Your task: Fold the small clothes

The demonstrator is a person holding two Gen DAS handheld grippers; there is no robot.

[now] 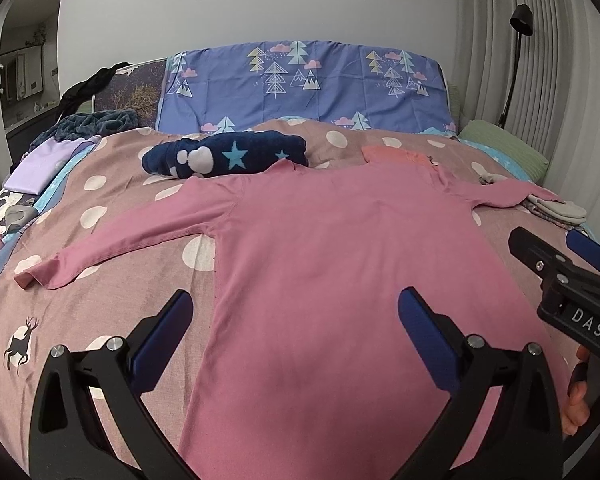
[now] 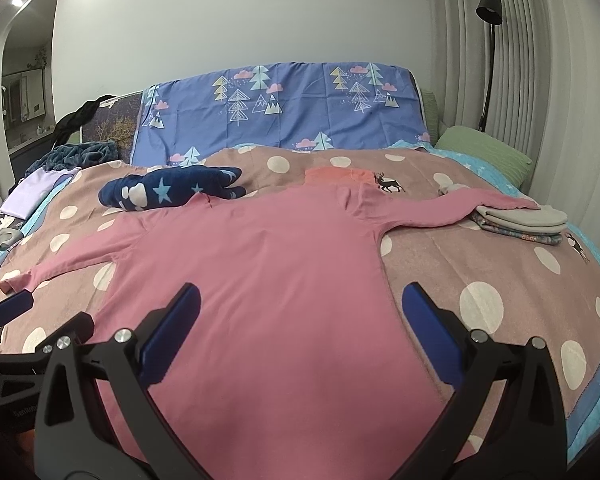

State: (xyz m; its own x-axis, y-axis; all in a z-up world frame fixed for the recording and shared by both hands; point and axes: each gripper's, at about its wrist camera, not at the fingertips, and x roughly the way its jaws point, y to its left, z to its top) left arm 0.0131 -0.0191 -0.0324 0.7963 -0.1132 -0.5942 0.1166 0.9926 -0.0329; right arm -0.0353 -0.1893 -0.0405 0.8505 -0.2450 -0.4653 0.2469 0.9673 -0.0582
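A pink long-sleeved shirt (image 1: 332,264) lies flat on the bed, both sleeves spread out to the sides; it also shows in the right wrist view (image 2: 260,280). My left gripper (image 1: 294,304) is open and empty, held just above the shirt's lower left body. My right gripper (image 2: 300,298) is open and empty above the shirt's lower right body. The right gripper also shows at the right edge of the left wrist view (image 1: 560,256). The left gripper's fingers (image 2: 12,304) show at the left edge of the right wrist view.
The bed has a pink polka-dot cover (image 2: 480,272). A navy star-print garment (image 1: 228,154) and an orange folded piece (image 1: 396,156) lie past the collar. Folded grey clothes (image 2: 520,220) sit under the right cuff. A lilac garment (image 1: 40,164) lies far left. A green pillow (image 2: 484,152) and a floor lamp (image 2: 488,40) stand at the right.
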